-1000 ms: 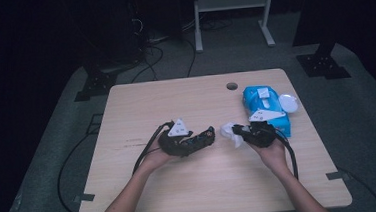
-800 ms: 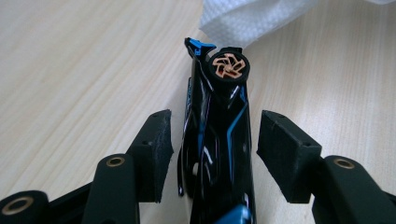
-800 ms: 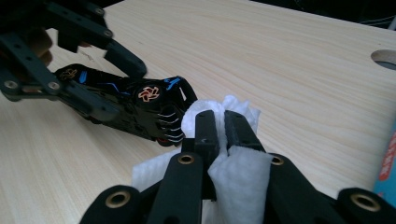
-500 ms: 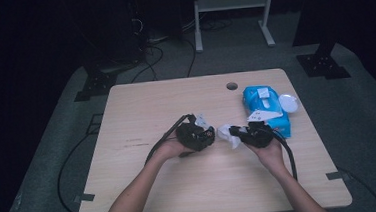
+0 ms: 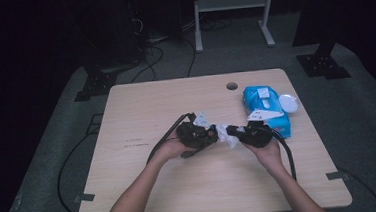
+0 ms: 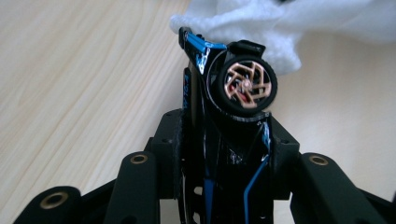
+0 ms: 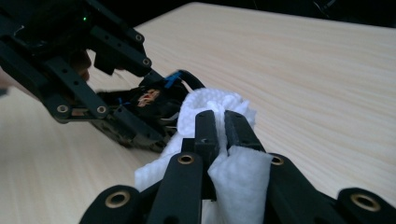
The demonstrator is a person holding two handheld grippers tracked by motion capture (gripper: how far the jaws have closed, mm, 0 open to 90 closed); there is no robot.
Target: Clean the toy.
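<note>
Toy car (image 6: 233, 102) clamped in left tool (image 6: 229, 140), jaws just closing; right tool (image 7: 219, 126) pinched white wipe (image 7: 219, 105) against it.

Both forearms reach in from below, grippers nose to nose mid-table. Left gripper (image 5: 209, 134) jaws just closing on something held (apparently clamped); right gripper (image 5: 230, 131) pinched tight.

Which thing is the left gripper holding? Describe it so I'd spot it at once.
At the middle of the light wooden table, the left gripper clamps a small black toy car with blue trim. Its copper-spoked wheel sets it apart from the white wipe touching it.
</note>
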